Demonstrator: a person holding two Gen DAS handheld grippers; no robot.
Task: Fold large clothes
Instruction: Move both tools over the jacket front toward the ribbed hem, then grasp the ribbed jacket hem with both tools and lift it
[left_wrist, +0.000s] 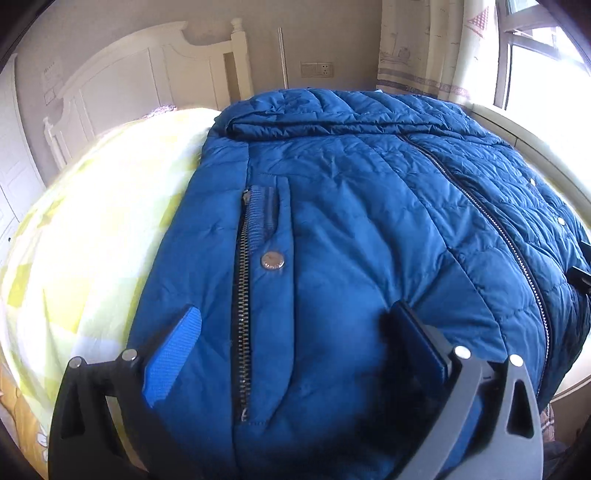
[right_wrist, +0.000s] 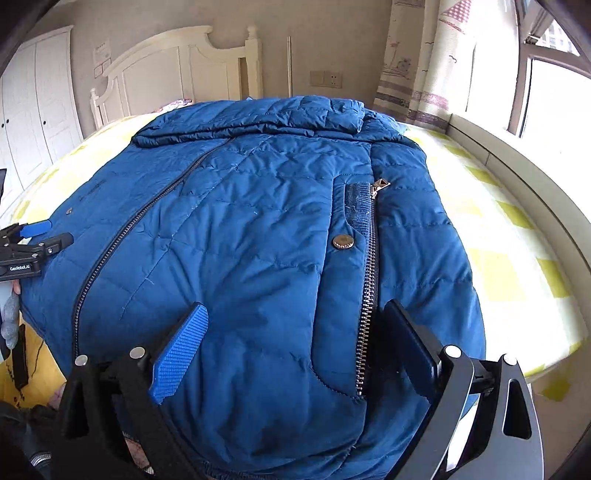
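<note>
A blue quilted puffer jacket (left_wrist: 351, 206) lies front up on the bed, zipped, its sleeves folded across the top. It also fills the right wrist view (right_wrist: 251, 229). My left gripper (left_wrist: 295, 321) is open, its jaws spread wide over the jacket's hem by the left pocket zipper (left_wrist: 242, 295). My right gripper (right_wrist: 299, 321) is open, its jaws spread wide over the hem by the right pocket zipper (right_wrist: 369, 288). The left gripper also shows at the left edge of the right wrist view (right_wrist: 44, 232). Neither holds fabric.
The bed has a yellow-and-white checked sheet (left_wrist: 81, 236) (right_wrist: 509, 236). A white headboard (right_wrist: 177, 70) stands at the far end. A window ledge (right_wrist: 517, 158) and curtain (right_wrist: 417, 62) run along the right. White wardrobe doors (right_wrist: 33, 110) stand at left.
</note>
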